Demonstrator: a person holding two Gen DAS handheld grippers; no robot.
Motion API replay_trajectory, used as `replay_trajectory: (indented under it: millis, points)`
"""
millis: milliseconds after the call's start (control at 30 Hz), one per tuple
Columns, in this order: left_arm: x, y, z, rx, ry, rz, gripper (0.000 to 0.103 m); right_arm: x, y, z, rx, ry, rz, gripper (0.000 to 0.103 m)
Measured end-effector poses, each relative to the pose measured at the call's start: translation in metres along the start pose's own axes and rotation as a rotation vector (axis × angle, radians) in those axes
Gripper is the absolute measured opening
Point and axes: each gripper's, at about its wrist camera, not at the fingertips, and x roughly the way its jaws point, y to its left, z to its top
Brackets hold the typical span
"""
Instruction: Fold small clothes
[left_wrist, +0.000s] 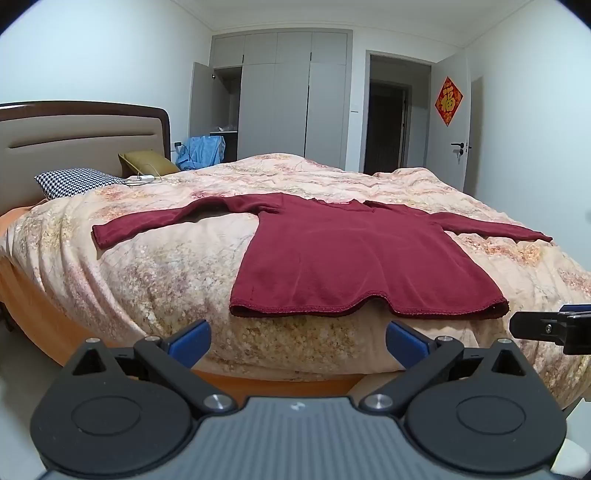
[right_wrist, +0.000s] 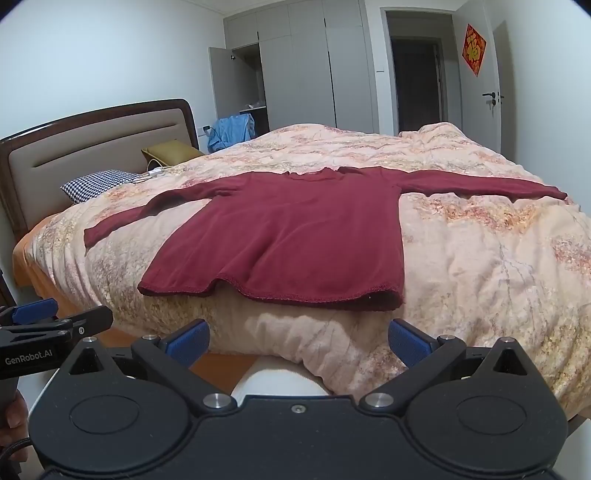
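A dark red long-sleeved top (left_wrist: 343, 254) lies flat on the bed, both sleeves spread out sideways, hem towards me; it also shows in the right wrist view (right_wrist: 291, 240). My left gripper (left_wrist: 298, 341) is open and empty, just short of the hem near the bed's near edge. My right gripper (right_wrist: 298, 341) is open and empty, below the hem's right part. The right gripper shows at the right edge of the left wrist view (left_wrist: 554, 326); the left gripper shows at the left edge of the right wrist view (right_wrist: 55, 321).
The bed has a floral peach quilt (left_wrist: 221, 280) and an orange sheet. A houndstooth pillow (left_wrist: 74, 181), a yellow pillow (left_wrist: 147, 162) and a white charger lie by the headboard (left_wrist: 74, 144). Behind stand a grey wardrobe, blue clothing and an open door.
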Motion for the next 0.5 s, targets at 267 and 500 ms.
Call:
replay_trajectory:
  millis: [267, 500]
  points:
    - [0.0003, 0.0006, -0.0002, 0.0, 0.001, -0.001, 0.103, -0.0001, -0.0005, 0.0001, 0.001, -0.004, 0.001, 0.103]
    - [0.0, 0.0003, -0.0021, 0.005, 0.002, -0.003, 0.103, 0.0, -0.0017, 0.0004, 0.006, 0.0, 0.001, 0.103]
